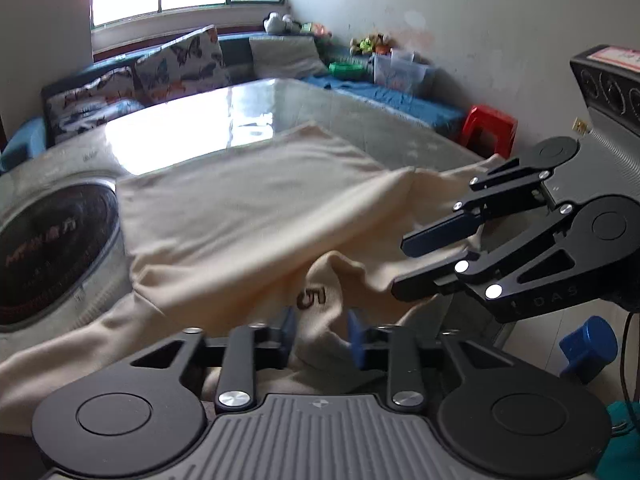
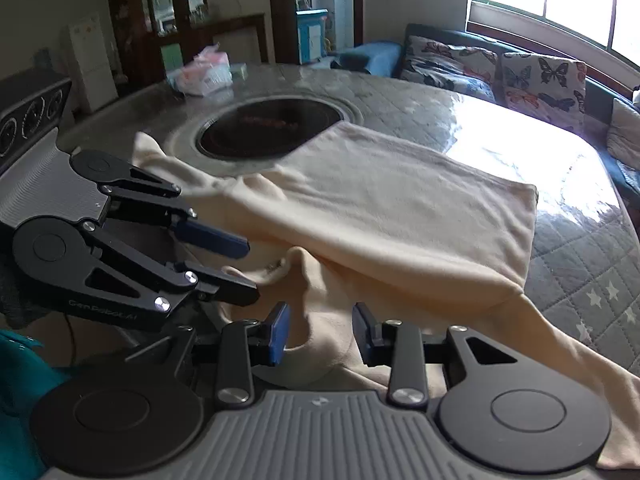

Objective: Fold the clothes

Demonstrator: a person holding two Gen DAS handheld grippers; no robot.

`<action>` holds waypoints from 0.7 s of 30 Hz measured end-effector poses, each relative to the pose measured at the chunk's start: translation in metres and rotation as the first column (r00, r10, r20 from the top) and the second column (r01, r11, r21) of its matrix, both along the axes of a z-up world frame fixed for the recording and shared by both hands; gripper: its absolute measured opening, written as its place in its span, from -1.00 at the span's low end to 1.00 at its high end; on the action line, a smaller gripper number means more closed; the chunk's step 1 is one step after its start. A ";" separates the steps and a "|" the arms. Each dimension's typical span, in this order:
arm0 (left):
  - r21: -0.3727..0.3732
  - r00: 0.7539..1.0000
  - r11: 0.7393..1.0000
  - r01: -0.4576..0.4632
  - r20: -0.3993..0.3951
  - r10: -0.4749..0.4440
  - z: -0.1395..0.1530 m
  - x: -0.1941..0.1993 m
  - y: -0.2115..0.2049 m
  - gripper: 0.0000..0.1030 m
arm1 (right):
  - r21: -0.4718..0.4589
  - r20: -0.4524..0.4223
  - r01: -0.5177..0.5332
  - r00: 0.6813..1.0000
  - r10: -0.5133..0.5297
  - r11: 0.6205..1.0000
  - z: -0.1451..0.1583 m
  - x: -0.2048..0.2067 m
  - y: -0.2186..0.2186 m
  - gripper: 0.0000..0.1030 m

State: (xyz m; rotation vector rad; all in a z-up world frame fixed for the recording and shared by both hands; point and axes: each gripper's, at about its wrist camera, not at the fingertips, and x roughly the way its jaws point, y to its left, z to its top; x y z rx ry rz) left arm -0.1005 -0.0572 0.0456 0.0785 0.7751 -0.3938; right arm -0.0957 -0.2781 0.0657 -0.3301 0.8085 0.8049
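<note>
One cream knit garment (image 1: pixel 248 216) lies partly folded on the grey quilted surface (image 2: pixel 580 264), beside one round black cooktop (image 2: pixel 272 130); its near edge hangs over the surface's rim. Two tongs: left tongs (image 1: pixel 322 338) and right tongs (image 2: pixel 320 330), each slightly parted with a cloth ridge between the blue pads, not visibly pinched. Two butterfly-print cushions (image 2: pixel 542 80) behind.

Cream garment (image 2: pixel 384 208) on table (image 2: pixel 580 264), partly folded. Right gripper (image 2: pixel 320 330) jaws apart over cloth ridge. Left gripper (image 2: pixel 250 268) beside, also parted.
</note>
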 end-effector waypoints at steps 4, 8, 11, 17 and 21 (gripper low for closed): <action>-0.010 0.999 1.000 0.017 0.035 -0.017 0.005 -0.005 0.000 -0.84 | -0.005 0.006 0.020 1.000 -0.020 1.000 -0.003 0.000 -0.003 -0.83; -0.032 0.992 0.996 0.078 0.105 -0.074 0.024 -0.026 0.000 -0.85 | 0.020 0.028 0.000 1.000 0.000 1.000 0.010 -0.012 -0.015 -0.92; -0.041 0.984 0.989 0.141 0.117 -0.135 0.029 -0.041 0.003 -0.85 | 0.016 0.037 -0.056 0.998 0.056 0.998 0.025 -0.031 -0.024 -0.93; -0.050 0.978 0.977 0.205 0.052 -0.203 0.021 -0.049 0.010 -0.82 | -0.044 -0.023 -0.181 0.983 0.180 0.982 0.023 -0.058 -0.027 -0.93; -0.076 0.979 0.979 0.189 0.097 -0.182 0.034 -0.043 0.020 -0.80 | 0.010 -0.001 -0.134 0.991 0.134 0.991 0.034 -0.049 -0.037 -0.89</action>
